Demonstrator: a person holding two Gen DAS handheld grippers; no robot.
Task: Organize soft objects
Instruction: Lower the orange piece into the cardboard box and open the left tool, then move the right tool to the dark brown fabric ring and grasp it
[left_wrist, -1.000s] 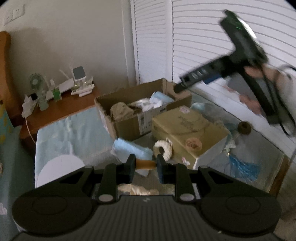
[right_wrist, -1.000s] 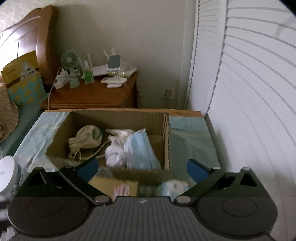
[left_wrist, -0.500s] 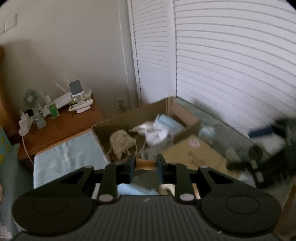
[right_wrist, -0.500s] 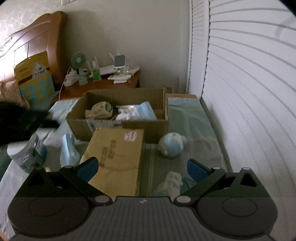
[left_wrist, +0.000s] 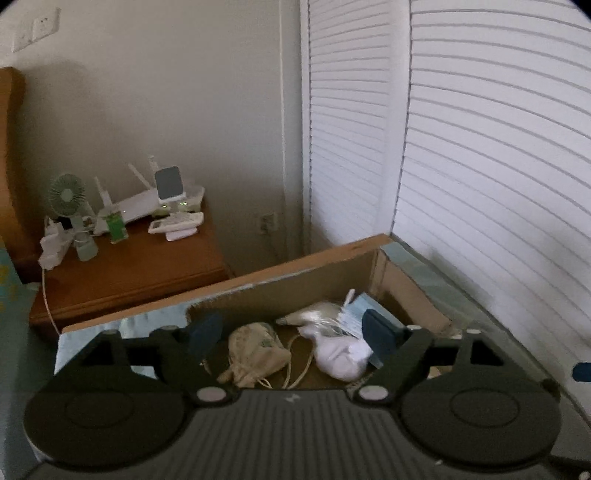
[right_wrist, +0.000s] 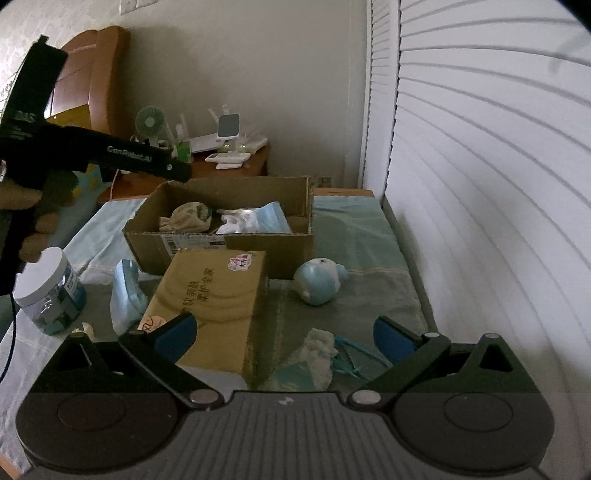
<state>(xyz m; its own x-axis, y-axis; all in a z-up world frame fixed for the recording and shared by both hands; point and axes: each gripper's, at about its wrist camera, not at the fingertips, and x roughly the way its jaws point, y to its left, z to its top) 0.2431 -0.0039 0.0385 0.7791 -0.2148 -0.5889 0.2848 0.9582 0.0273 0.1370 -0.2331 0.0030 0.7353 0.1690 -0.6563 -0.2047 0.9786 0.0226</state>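
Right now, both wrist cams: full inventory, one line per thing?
cardboard box: 1, brown, open, far end of bed
drawstring pouch: 1, beige, in box, left
white bundle: 1, in box, middle
mask pack: 1, light blue, in box, right
tissue carton: 1, tan, against the box's near side
round plush: 1, pale blue, right of carton
blue packet: 1, left of carton
jar: 1, white lid, bed's left edge
tassel and fluff: blue and white, nearest
nightstand: 1, wooden, with fan, router, gadgets
left gripper: jaws opening, nothing between, over box
right gripper: jaws open, empty
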